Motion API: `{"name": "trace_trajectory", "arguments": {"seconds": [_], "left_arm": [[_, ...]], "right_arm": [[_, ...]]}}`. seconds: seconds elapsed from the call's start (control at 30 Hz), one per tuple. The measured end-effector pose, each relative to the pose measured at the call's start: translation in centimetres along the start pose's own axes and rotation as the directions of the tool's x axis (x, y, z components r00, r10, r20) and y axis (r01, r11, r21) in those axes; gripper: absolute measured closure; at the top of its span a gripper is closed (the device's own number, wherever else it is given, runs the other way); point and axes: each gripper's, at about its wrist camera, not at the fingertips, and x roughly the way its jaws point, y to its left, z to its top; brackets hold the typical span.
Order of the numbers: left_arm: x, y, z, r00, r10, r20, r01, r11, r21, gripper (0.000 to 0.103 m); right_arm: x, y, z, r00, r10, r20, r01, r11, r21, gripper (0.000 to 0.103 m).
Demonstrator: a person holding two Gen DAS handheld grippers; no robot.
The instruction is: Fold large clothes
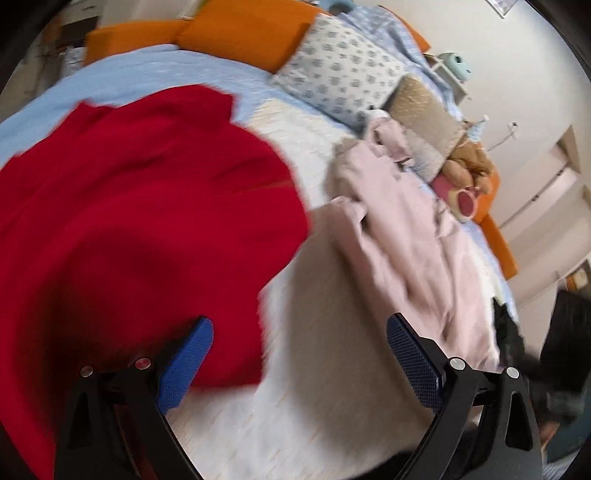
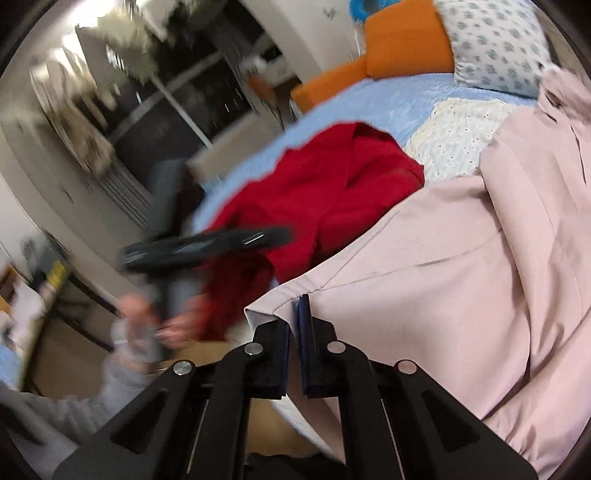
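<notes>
A pale pink garment lies spread over the right side of the bed. My right gripper is shut on its hemmed corner, and the cloth drapes away from the pads. The same pink garment looks crumpled in the left wrist view. A red garment lies in a heap on the left of the bed, also seen as the red garment in the right wrist view. My left gripper stands wide open just over the bed. Its left pad is at the red cloth's edge, holding nothing.
The bed has a light blue sheet, a white quilted cover, orange cushions, a patterned pillow and a teddy bear. A hand in a grey sleeve and a blurred dark bar are left of the pink cloth.
</notes>
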Motion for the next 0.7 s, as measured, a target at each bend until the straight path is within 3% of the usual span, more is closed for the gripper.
{"name": "trace_trajectory", "arguments": {"seconds": [0.07,0.2,0.33,0.4,0.43,0.47,0.5,0.57,0.7], "left_arm": [[3.0,-1.6,3.1,0.999,-0.043,-0.023,0.043,0.999,0.011,0.007],[10.6,-4.4,8.2,0.991,0.019,-0.129,-0.014,0.999,0.037,0.007],[16.9,-5.9,10.6,0.969,0.074,-0.234,-0.066,0.997,0.044,0.007],[18.6,-6.5,11.2,0.967,0.085,-0.242,-0.077,0.996,0.044,0.009],[19.2,-6.9,11.4,0.968,0.07,-0.241,-0.066,0.997,0.027,0.031],[19.5,-7.2,11.6,0.968,0.056,-0.244,-0.057,0.998,0.004,0.067],[19.9,-7.8,11.6,0.967,0.022,-0.254,-0.028,0.999,-0.022,0.079],[19.9,-9.2,11.5,0.972,-0.006,-0.235,0.001,1.0,-0.021,0.088],[18.8,-14.9,11.1,0.98,-0.03,-0.195,0.044,0.997,0.068,0.09]], "right_arm": [[-1.2,-0.9,-0.3,0.998,0.046,0.048,-0.049,0.998,0.045,0.098],[-2.9,-2.2,-1.2,0.987,0.102,0.127,-0.116,0.988,0.102,0.098],[-3.8,-3.3,-1.9,0.972,0.148,0.181,-0.172,0.977,0.124,0.098],[-4.2,-3.8,-2.2,0.968,0.158,0.196,-0.186,0.974,0.131,0.098],[-4.3,-4.3,-2.3,0.965,0.169,0.202,-0.199,0.97,0.142,0.098],[-4.5,-4.6,-2.6,0.963,0.171,0.209,-0.204,0.968,0.149,0.098],[-4.7,-5.0,-2.9,0.961,0.169,0.219,-0.206,0.965,0.159,0.098],[-5.9,-5.6,-4.0,0.951,0.186,0.246,-0.234,0.955,0.18,0.098],[-8.7,-6.3,-7.0,0.93,0.197,0.311,-0.269,0.94,0.211,0.097]]}}
